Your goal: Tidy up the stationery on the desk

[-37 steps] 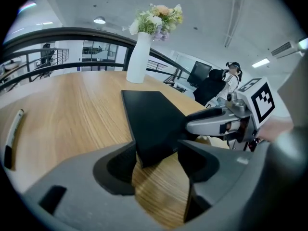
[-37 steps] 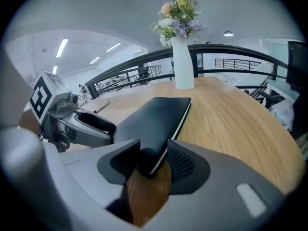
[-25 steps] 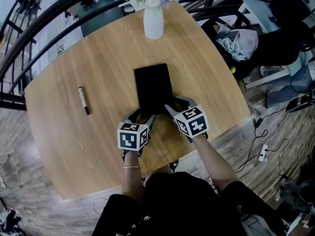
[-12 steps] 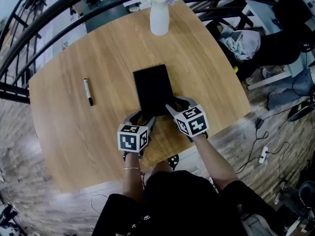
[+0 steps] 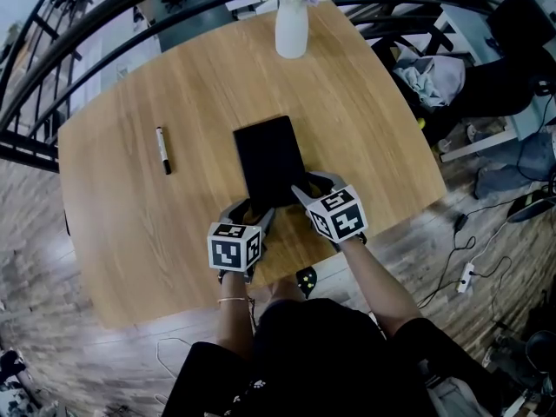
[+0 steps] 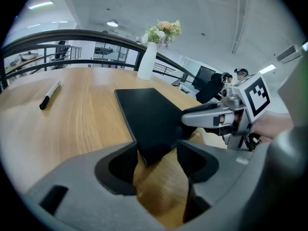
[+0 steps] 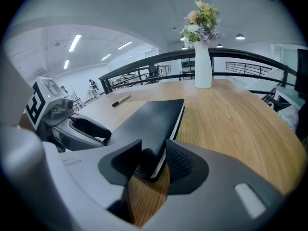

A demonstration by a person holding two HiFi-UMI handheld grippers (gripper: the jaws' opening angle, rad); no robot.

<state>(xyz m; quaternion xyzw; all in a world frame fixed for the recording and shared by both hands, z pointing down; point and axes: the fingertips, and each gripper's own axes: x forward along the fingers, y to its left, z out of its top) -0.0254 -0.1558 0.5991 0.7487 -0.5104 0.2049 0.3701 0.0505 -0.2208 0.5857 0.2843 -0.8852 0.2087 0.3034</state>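
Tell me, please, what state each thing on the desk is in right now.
notebook: closed, near corners gripped.
pen: lying flat, untouched.
vase: upright, holding flowers.
left gripper: shut on notebook corner.
right gripper: shut on notebook corner.

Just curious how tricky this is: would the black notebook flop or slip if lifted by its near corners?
It would probably stay fairly stiff: the black notebook lies flat and looks thick, with a pale page edge under its cover. The smooth cover might slip, though the right gripper has a ribbed pad against it. Flat-lying, it shouldn't roll.
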